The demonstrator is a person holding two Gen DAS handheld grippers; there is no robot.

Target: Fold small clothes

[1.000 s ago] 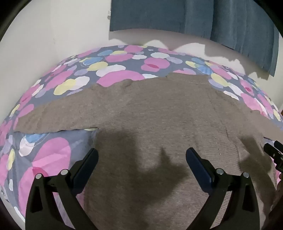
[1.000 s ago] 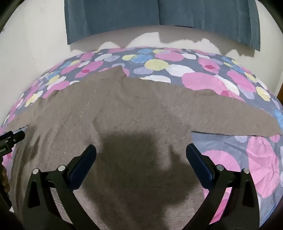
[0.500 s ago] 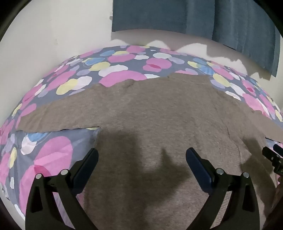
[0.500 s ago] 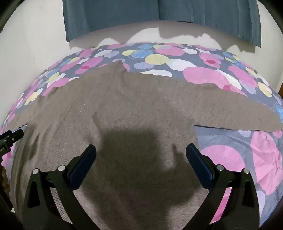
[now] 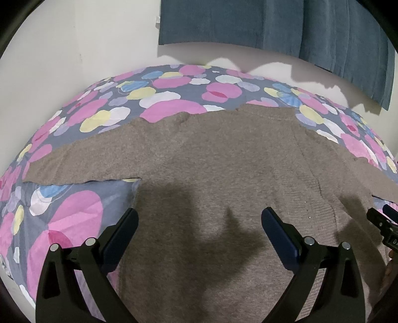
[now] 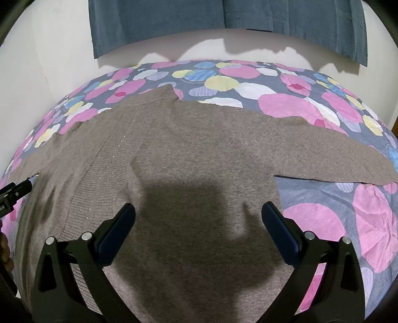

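One sweater [image 5: 223,154], brown knit, lies flat on the bedsheet [image 5: 74,211], both sleeves stretched out sideways, a ribbed band with small beads down its front. Bare sheet shows along the far edge toward the wall [image 5: 74,49] and under each sleeve. One blue curtain [image 6: 223,15] hangs behind. Two grippers: left gripper [image 5: 199,231] over the sweater's left half, fingers spread wide; right gripper [image 6: 197,224] over its right half, fingers likewise spread, holding nothing.
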